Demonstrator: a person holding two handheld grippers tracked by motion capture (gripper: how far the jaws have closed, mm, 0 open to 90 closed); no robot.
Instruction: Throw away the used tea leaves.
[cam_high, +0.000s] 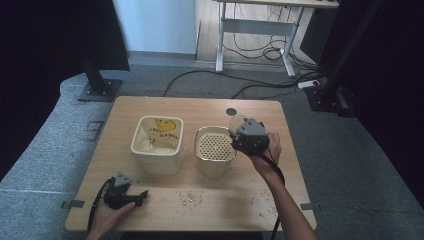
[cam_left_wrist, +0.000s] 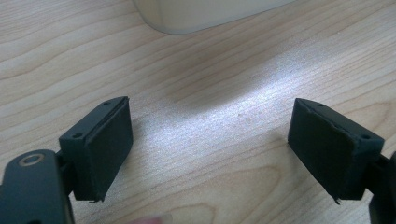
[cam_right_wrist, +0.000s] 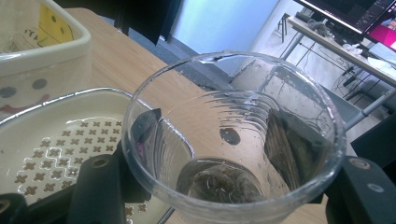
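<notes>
Right gripper view: my right hand-held gripper (cam_right_wrist: 219, 186) grasps the clear cup (cam_right_wrist: 233, 140); I'd tip it slowly over the strainer (cam_right_wrist: 60, 140), left hand-held gripper (cam_left_wrist: 210, 149) released.

The cup (cam_right_wrist: 233, 140) is clear, glossy plastic with fine ribs. The desk (cam_left_wrist: 224, 135) is pale wood grain with a smooth, faintly shiny finish. The strainer (cam_right_wrist: 60, 140) and tub (cam_high: 156, 145) look like smooth cream plastic. The pads (cam_left_wrist: 105, 149) are matt black.
</notes>
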